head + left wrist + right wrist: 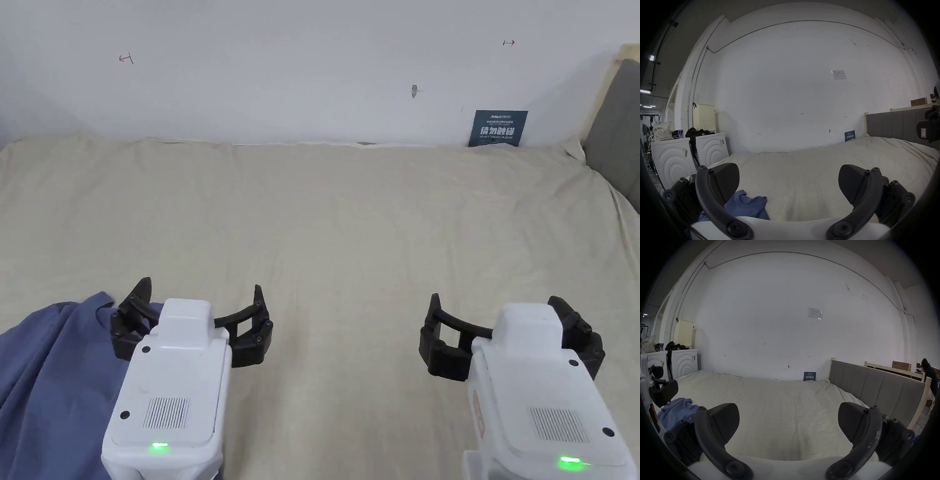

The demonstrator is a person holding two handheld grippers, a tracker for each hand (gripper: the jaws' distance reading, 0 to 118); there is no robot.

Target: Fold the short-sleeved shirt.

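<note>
My left gripper (201,299), black two-jaw with a white body, hovers with jaws wide apart and empty just over the near edge of the crumpled blue short-sleeved cotton shirt (50,369), which lies bunched at the near left of the cream bedsheet (350,225). My right gripper (505,312), likewise spread and empty, hangs over bare sheet, well apart from the garment. Judged step: first grasp. I should pinch a single seam or shoulder edge, not a wad, then draw the shirt to the sheet's centre and spread it flat.
</note>
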